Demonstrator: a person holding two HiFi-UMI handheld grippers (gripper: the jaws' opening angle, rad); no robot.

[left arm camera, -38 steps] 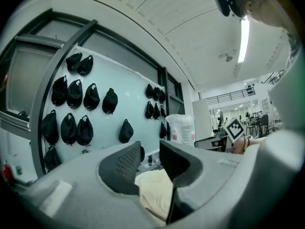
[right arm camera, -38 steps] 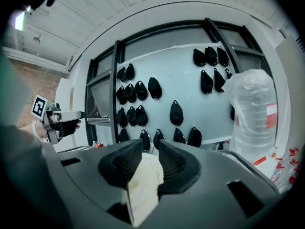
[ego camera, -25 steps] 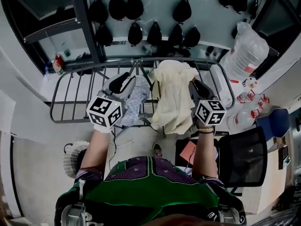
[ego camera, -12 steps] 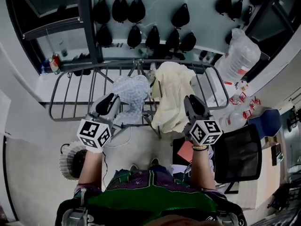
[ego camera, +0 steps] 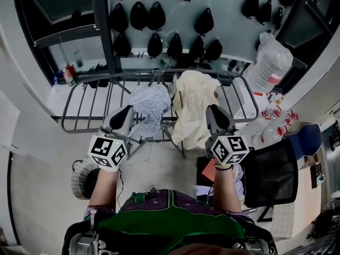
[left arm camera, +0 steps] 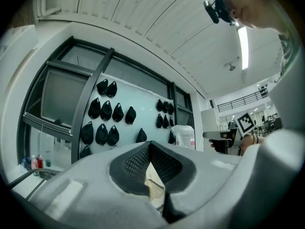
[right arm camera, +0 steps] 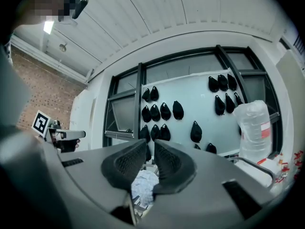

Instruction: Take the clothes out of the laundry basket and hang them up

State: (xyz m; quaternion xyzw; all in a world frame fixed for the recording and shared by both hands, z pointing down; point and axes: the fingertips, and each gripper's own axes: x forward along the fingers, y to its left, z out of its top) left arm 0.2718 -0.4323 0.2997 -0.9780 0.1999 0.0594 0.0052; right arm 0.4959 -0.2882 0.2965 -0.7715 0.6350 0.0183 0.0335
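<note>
**Change.** Both garments are now draped over the grey metal-bar drying rack (ego camera: 127, 74) and are free of your tools. These are the pale blue patterned cloth (ego camera: 150, 101) and, just to its right, the cream crumpled cloth (ego camera: 195, 108). A second ago your left tool was up at the blue cloth with its jaws wide, and your right tool was beside the cream one. You have since drawn both back toward your body.

**Meaning.** This hanging looks finished. The next item would likely come from the white ribbed laundry basket (ego camera: 79, 175), low at your left and half hidden by your forearm.

**Left gripper** (ego camera: 123, 116). The jaws are pressed together and nothing is caught between them.

**Right gripper** (ego camera: 214, 115). The jaws are closing and only a narrow slit is left. Nothing is between them, and the blue cloth shows only beyond.
</note>
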